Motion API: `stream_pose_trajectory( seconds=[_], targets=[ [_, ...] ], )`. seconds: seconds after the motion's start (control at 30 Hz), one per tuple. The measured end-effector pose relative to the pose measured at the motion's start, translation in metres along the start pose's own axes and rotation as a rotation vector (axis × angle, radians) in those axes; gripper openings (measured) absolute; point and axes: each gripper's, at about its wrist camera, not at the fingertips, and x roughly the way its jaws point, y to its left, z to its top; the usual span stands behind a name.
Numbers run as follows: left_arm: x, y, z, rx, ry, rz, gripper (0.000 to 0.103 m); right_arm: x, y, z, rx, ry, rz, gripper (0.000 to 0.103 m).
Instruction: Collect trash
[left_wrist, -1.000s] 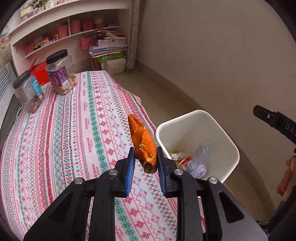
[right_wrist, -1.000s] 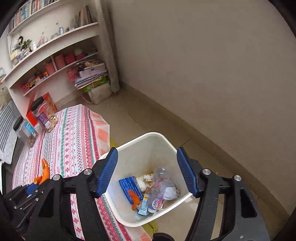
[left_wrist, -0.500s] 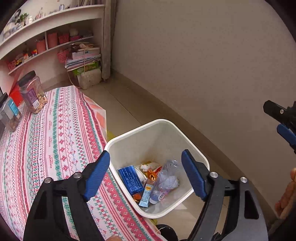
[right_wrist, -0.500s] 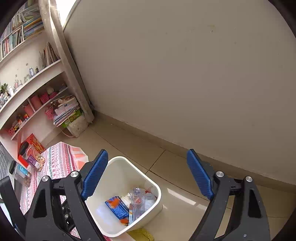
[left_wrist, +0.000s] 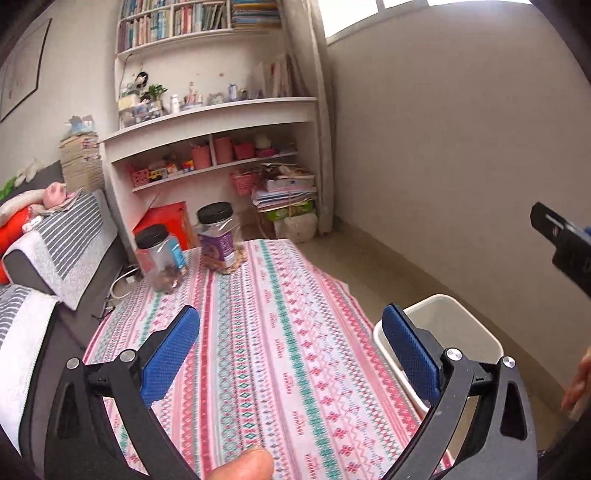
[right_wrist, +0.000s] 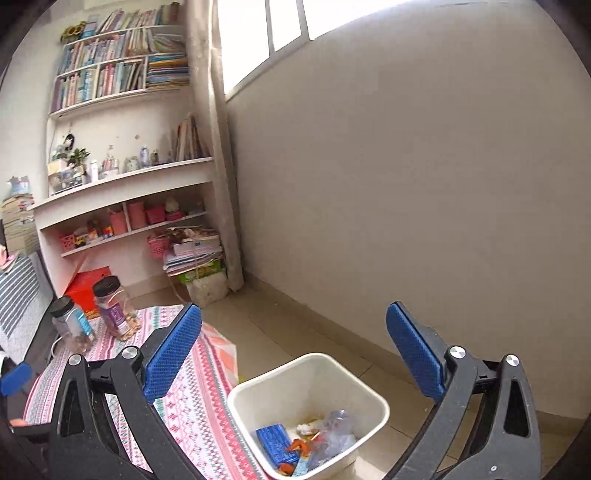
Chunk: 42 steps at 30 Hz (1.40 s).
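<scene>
My left gripper (left_wrist: 290, 314) hovers over the patterned tablecloth (left_wrist: 280, 343); its jaws are opening and hold nothing. The white bin (left_wrist: 454, 321) stands on the floor just right of its right pad. In the right wrist view, my right gripper (right_wrist: 293, 314) hangs above the bin (right_wrist: 314, 384); its jaws are opening too, with nothing between them. Inside the bin lie a blue packet (right_wrist: 275, 443), an orange peel (right_wrist: 299, 446) and crumpled clear plastic (right_wrist: 332, 432). No trash shows on the tablecloth.
Two black-lidded jars (left_wrist: 160, 258) (left_wrist: 219, 236) stand at the table's far end. A striped sofa (left_wrist: 70, 236) runs along the left, and shelves (left_wrist: 210, 122) fill the far wall. A bare wall (right_wrist: 406, 184) rises close behind the bin. A thumb (left_wrist: 243, 465) shows at the bottom edge.
The left gripper let go of the orange peel, which now lies in the bin. Both grippers opened wide, rose and tilted up; the left view swung from the bin back over the table.
</scene>
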Motion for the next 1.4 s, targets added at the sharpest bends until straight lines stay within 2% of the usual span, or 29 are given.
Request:
stream_pose_trajectory(
  seconds=[0.1,0.23,0.37,0.47,0.57,0.7,1.0,1.4],
  targets=[
    [-0.009,0.034,0.000,-0.058,0.013,0.056,0.096,0.000,0.033,-0.004,-0.016,0.065,0.082,0.096],
    [-0.015,0.078,-0.008,-0.149,0.016,0.102,0.096,-0.008,0.068,-0.012,-0.041,0.051,0.124,0.096],
    [-0.020,0.109,-0.013,-0.179,-0.013,0.164,0.096,-0.005,0.095,-0.022,-0.078,0.064,0.166,0.096],
    [-0.019,0.124,-0.017,-0.193,0.003,0.172,0.096,-0.002,0.111,-0.033,-0.101,0.102,0.193,0.096],
    [-0.015,0.133,-0.018,-0.204,0.022,0.180,0.096,0.001,0.124,-0.038,-0.111,0.121,0.212,0.096],
    [-0.015,0.139,-0.018,-0.215,0.023,0.193,0.096,0.002,0.134,-0.040,-0.121,0.105,0.211,0.096],
    [-0.008,0.144,-0.017,-0.220,0.053,0.209,0.096,0.010,0.137,-0.041,-0.106,0.125,0.212,0.096],
    [-0.005,0.145,-0.020,-0.233,0.070,0.210,0.096,0.005,0.139,-0.042,-0.132,0.108,0.215,0.096]
  ],
)
